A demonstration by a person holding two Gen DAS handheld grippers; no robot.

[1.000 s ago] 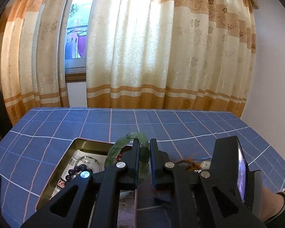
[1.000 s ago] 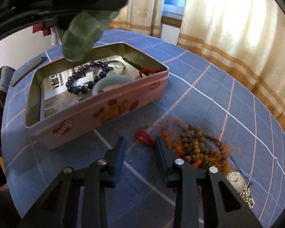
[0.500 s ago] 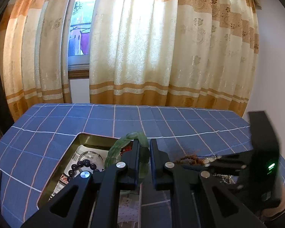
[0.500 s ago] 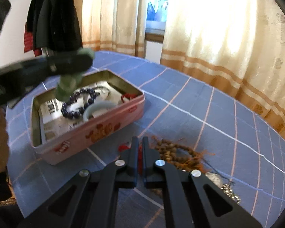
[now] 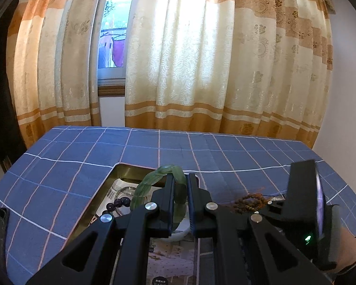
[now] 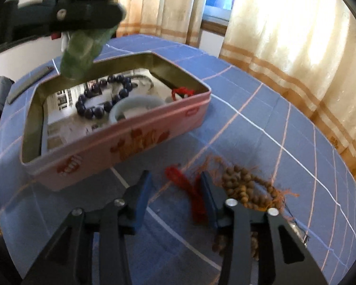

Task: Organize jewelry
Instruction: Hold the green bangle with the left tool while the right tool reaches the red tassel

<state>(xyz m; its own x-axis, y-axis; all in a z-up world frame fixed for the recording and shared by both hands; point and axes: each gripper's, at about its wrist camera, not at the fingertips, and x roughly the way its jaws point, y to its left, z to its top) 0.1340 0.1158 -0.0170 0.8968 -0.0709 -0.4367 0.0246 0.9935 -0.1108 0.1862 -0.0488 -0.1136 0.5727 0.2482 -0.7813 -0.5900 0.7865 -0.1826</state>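
Right tongs (image 6: 175, 190) have just been opening, jaws apart now, with a red tassel (image 6: 189, 194) lying loose between them on the blue checked tabletop (image 6: 261, 123). Wooden beads (image 6: 246, 190) sit just beside. Further back, the left tongs (image 5: 180, 190) are clamped on a green bangle (image 5: 154, 181), holding it above the pink tin (image 6: 135, 142).

The right hand-held gripper (image 6: 175, 185) – jaws just opened – straddles a red tassel (image 6: 189, 190) beside the pink tin (image 6: 130, 142).
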